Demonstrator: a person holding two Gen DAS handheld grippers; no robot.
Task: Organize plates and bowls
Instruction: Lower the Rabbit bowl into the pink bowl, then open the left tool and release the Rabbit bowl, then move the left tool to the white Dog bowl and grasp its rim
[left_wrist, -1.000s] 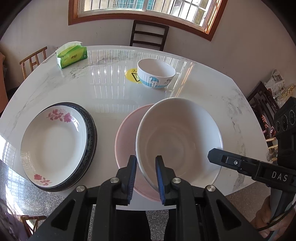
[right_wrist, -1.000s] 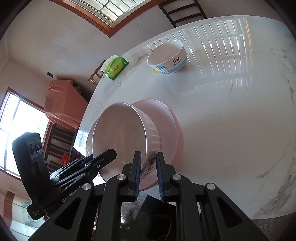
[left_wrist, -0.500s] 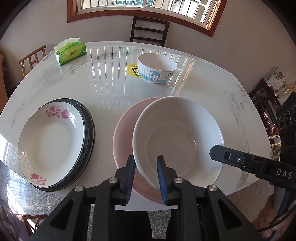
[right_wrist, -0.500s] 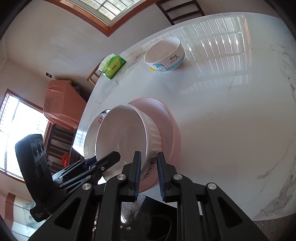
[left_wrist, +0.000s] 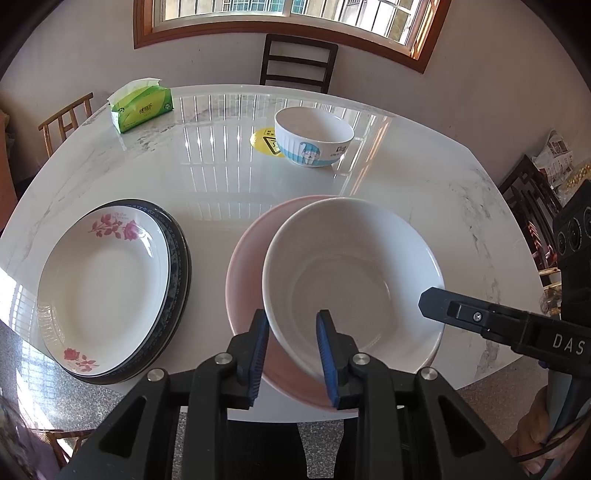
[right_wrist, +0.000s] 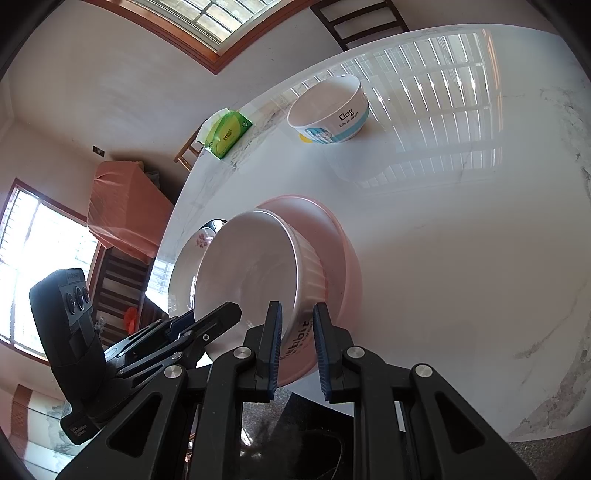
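Observation:
A white ribbed bowl (left_wrist: 354, 273) sits nested in a wider pink bowl (left_wrist: 245, 266) near the table's front edge. My left gripper (left_wrist: 291, 321) straddles the white bowl's near rim, its blue pads standing slightly off the wall. My right gripper (right_wrist: 297, 314) is shut on the opposite rim of the white bowl (right_wrist: 258, 273), and its finger (left_wrist: 434, 302) shows at the bowl's right side. To the left lies a floral plate (left_wrist: 103, 280) stacked on a dark-rimmed plate (left_wrist: 181, 258). A small blue-banded bowl (left_wrist: 314, 136) stands alone farther back.
A green tissue pack (left_wrist: 142, 105) lies at the back left of the marble table (left_wrist: 221, 177), and a yellow sticker (left_wrist: 264, 142) sits beside the small bowl. Chairs (left_wrist: 295, 62) ring the table. A hand (left_wrist: 535, 435) holds the right gripper's handle.
The white bowl has sunk from a tilt to lie flatter inside the pink bowl. My left jaws have widened a little around its rim. The right grip is unchanged.

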